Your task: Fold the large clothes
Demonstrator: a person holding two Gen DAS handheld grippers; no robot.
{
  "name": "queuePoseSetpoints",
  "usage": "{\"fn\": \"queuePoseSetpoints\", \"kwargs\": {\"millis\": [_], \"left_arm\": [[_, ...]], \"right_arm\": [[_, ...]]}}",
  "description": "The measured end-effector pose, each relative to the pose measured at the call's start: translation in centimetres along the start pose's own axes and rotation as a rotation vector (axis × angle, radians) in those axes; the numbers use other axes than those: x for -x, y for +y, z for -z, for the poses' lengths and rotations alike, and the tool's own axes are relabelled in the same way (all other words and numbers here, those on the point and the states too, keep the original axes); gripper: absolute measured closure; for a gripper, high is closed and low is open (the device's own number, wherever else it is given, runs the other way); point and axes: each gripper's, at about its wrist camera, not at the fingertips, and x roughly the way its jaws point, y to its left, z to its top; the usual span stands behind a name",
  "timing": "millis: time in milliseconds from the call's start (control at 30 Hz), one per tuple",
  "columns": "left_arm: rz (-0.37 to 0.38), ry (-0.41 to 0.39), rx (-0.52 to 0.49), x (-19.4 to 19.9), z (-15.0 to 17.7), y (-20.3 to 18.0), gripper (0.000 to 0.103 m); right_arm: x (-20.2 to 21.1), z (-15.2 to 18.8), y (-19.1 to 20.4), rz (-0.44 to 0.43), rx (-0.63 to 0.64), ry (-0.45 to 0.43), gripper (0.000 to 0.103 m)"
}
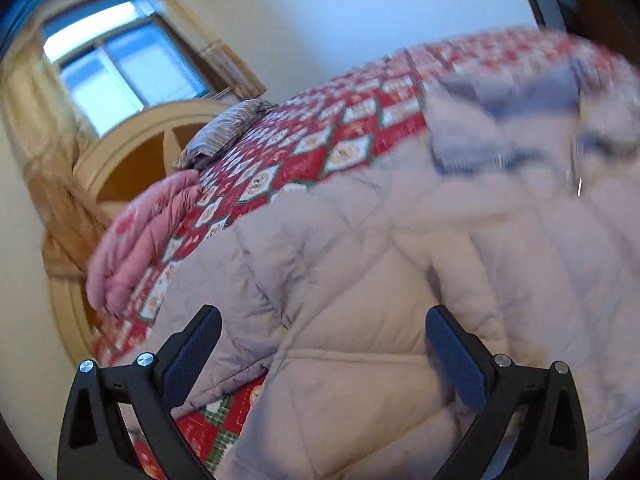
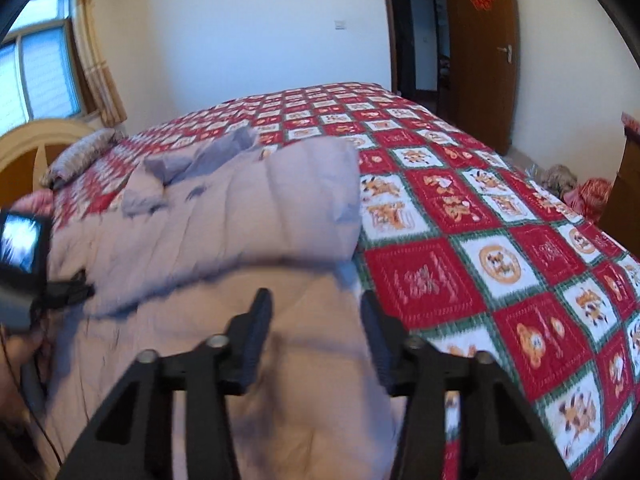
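A large pale beige puffer coat (image 1: 380, 280) lies spread on a bed with a red, white and green checked quilt (image 1: 320, 136). Its grey hood (image 1: 500, 120) lies at the far end. My left gripper (image 1: 322, 328) is open just above the coat's lower part, holding nothing. In the right wrist view the coat (image 2: 240, 216) lies on the left of the quilt (image 2: 480, 220), with one side folded over. My right gripper (image 2: 316, 308) is open above the coat's near edge, empty. The left gripper's camera body (image 2: 24, 264) shows at the left edge.
A pink folded blanket (image 1: 136, 248) and a striped pillow (image 1: 224, 132) lie by the wooden headboard (image 1: 132, 168). A window with curtains (image 2: 36, 76) is on the left. A brown door (image 2: 480, 52) stands at the back right. Bags (image 2: 588, 196) sit on the floor beyond the bed.
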Motion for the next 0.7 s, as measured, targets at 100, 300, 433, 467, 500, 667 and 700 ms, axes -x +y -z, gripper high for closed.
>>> {"fn": "queuePoseSetpoints", "kwargs": {"millis": [100,300,433,467,500,667,700], "left_arm": [[0.057,-0.083,0.09,2.7,-1.7,0.4,0.001],[0.042,-0.121,-0.032,2.5,-2.2,-5.2,0.001],[0.009,-0.067,-0.101,-1.2,-0.7,-7.0,0.001],[0.03,-0.069,-0.08,-1.5,-0.5,-6.6,0.001],[0.04,-0.07,-0.072,-1.6,-0.4,-6.5,0.001],[0.113,-0.029,-0.02,-2.7,0.0,-5.6,0.001],[0.129,-0.015,-0.004,-2.9,-0.1,-5.4,0.001]], "right_arm": [[-1.2,-2.9,0.0,0.033,-0.021,-0.048,0.061],[-5.9,-4.9,2.4,0.002,-0.027,-0.024,0.061],[-9.1,-2.1,3.3,0.042,0.005,0.033,0.061],[-9.5,-1.4,3.5,0.045,0.024,0.038,0.061],[-9.8,-0.6,3.7,0.05,0.048,0.044,0.061],[-10.5,-0.3,3.5,0.053,0.052,0.074,0.061],[-10.9,-0.5,3.6,0.055,0.056,0.082,0.061]]}}
